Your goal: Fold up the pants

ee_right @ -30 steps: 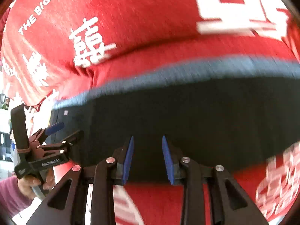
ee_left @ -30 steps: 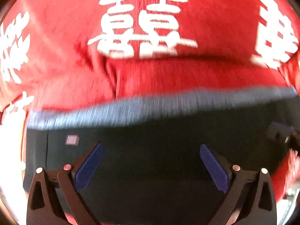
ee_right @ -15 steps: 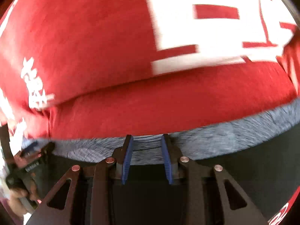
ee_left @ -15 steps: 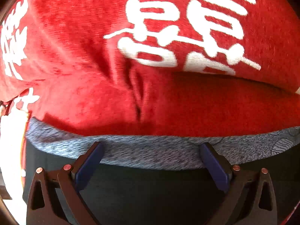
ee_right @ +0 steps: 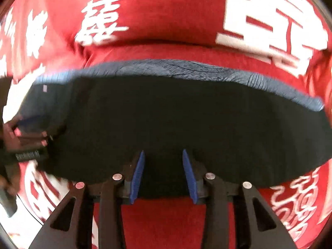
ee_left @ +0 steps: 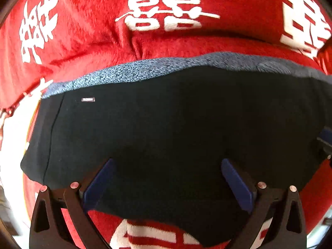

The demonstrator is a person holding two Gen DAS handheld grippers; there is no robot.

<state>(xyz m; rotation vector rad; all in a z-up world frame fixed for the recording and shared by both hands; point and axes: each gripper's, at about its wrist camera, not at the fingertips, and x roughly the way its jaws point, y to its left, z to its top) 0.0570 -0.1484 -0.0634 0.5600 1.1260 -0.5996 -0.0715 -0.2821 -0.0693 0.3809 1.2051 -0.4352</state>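
The left gripper (ee_left: 167,183) has its blue-padded fingers (ee_left: 97,183) spread wide apart, nothing between them. The right gripper (ee_right: 162,175) holds its fingers (ee_right: 137,178) narrower but parted, a clear gap between the pads. In the right wrist view the left gripper (ee_right: 31,143) appears blurred at the left edge

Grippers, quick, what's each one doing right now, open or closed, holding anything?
Left gripper: open wide over the black pants, gripping nothing.
Right gripper: partly open, pants edge between its fingers, not clamped.
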